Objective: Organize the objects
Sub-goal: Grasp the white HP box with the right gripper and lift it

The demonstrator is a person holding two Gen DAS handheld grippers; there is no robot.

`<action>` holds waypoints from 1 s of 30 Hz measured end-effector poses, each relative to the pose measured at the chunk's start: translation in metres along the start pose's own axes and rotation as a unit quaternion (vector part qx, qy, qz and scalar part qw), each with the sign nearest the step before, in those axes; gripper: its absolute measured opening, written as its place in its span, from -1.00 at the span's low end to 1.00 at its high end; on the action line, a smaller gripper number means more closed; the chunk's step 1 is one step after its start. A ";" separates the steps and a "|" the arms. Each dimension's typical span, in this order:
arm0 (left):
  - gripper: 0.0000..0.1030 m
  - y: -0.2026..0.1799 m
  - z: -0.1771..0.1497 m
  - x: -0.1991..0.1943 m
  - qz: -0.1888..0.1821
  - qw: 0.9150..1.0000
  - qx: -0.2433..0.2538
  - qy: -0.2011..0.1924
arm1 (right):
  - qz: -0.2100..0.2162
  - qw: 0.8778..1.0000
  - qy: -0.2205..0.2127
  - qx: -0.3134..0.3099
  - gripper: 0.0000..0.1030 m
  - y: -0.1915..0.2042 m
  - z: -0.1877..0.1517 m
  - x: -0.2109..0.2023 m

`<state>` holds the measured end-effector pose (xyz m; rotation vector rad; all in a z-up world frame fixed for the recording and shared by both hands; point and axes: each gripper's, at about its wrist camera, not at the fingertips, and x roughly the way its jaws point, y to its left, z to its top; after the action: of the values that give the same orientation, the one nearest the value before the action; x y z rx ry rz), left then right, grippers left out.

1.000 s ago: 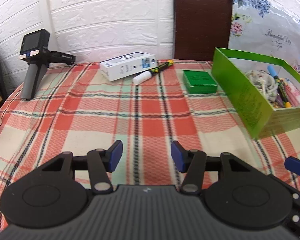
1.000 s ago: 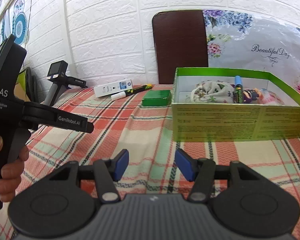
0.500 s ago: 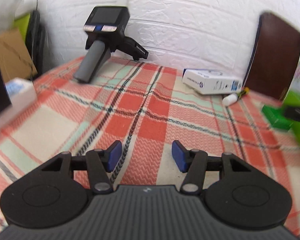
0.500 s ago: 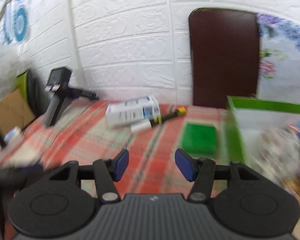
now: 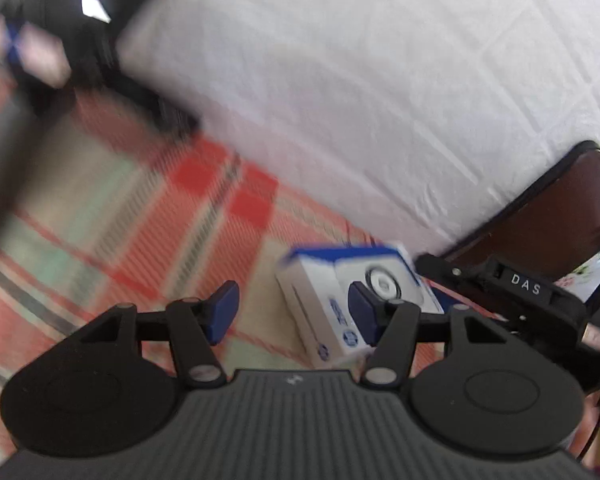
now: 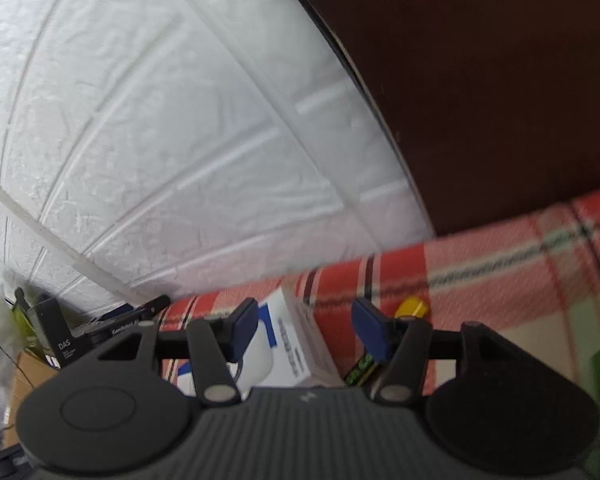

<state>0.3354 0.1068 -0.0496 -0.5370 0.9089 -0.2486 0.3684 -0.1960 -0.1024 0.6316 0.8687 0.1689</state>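
Both grippers have swung in on the white box: left gripper jaws just widening, right gripper released, box just ahead, ungrasped, on the worktop.

A white-and-blue box lies flat on the plaid tabletop near the white brick wall, a round ring printed on its top. Just beside it lies a marker with a yellow cap and green-black barrel.

Marker mostly hidden behind tool; spare gripper blurred
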 end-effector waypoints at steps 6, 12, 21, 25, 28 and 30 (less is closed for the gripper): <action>0.06 -0.010 -0.031 -0.020 -0.010 1.000 0.004 -0.016 | 0.002 0.999 0.018 -0.028 -0.01 0.024 -0.045 -0.019; 0.06 -0.007 -0.105 -0.105 -0.018 0.999 0.037 -0.033 | 0.011 0.997 -0.013 -0.079 0.00 0.042 -0.142 -0.110; 0.09 -0.037 -0.227 -0.128 -0.069 0.994 0.085 0.030 | -0.081 0.990 -0.039 -0.107 0.01 -0.005 -0.256 -0.245; 0.13 -0.058 -0.254 -0.116 -0.069 0.990 0.108 0.058 | -0.094 0.990 -0.043 -0.092 0.05 -0.034 -0.280 -0.272; 0.21 -0.067 -0.262 -0.122 -0.055 0.989 0.124 0.054 | -0.087 0.990 -0.039 -0.104 0.16 -0.037 -0.290 -0.281; 0.20 -0.071 -0.260 -0.131 -0.050 0.988 0.142 0.043 | -0.090 0.985 -0.044 -0.143 0.40 -0.029 -0.301 -0.283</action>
<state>0.0500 0.0152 -0.0511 -0.3089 0.9117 -0.4868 -0.0450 -0.1935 -0.0766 0.2887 0.7928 0.0984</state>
